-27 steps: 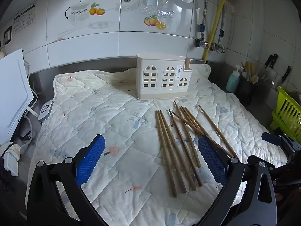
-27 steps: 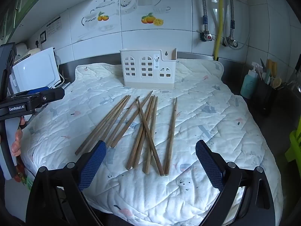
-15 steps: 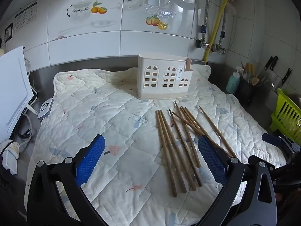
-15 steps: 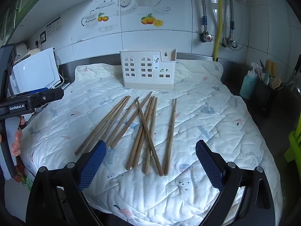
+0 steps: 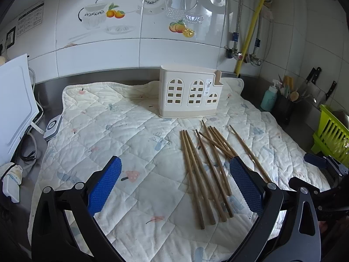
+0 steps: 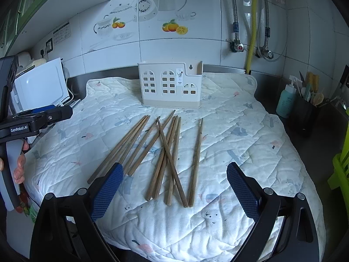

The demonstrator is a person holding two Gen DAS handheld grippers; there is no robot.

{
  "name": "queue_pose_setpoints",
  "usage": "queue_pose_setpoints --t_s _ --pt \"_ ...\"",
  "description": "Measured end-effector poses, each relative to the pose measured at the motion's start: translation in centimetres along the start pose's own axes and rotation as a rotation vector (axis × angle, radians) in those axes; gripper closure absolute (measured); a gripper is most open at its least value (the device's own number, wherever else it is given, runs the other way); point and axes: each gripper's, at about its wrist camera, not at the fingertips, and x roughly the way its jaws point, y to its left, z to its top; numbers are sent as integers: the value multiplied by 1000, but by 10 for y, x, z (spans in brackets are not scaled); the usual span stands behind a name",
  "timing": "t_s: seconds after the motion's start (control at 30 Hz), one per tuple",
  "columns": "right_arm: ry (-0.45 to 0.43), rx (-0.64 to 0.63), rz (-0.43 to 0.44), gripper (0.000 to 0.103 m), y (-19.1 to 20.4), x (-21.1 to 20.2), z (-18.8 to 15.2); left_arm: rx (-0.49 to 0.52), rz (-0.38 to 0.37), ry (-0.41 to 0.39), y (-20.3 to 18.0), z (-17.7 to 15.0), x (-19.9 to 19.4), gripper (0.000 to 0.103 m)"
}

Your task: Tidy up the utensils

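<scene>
Several brown wooden chopsticks (image 5: 205, 170) lie loose and partly crossed on a quilted white mat (image 5: 122, 131); they also show in the right wrist view (image 6: 165, 152). A cream utensil holder with window cutouts (image 5: 189, 96) stands upright at the mat's far side, also in the right wrist view (image 6: 170, 87). My left gripper (image 5: 174, 187) is open and empty, hovering near the mat's front, left of the chopsticks. My right gripper (image 6: 172, 187) is open and empty, just in front of the chopsticks' near ends.
A white cutting board (image 5: 15, 109) leans at the left. A teal bottle (image 5: 269, 98) and a black utensil cup (image 5: 285, 107) stand at the right, with a green rack (image 5: 331, 135) beyond. Knives (image 5: 314, 76) hang on the tiled wall.
The left gripper has drifted slightly, so the scene sits a little lower and to the right in its view. The right gripper and the chopsticks have not moved.
</scene>
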Motion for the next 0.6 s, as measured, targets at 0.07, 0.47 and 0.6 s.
queue_pose_setpoints --t_s 0.07,0.47,0.6 --pt "-4 2 -4 11 -1 -1 1 1 1 -7 -1 -1 -1 5" --pt "-56 14 -28 11 -3 -14 12 -2 5 -26 4 11 -9 5" --pt "-73 18 -37 11 -5 -18 15 3 12 -32 4 12 -11 5"
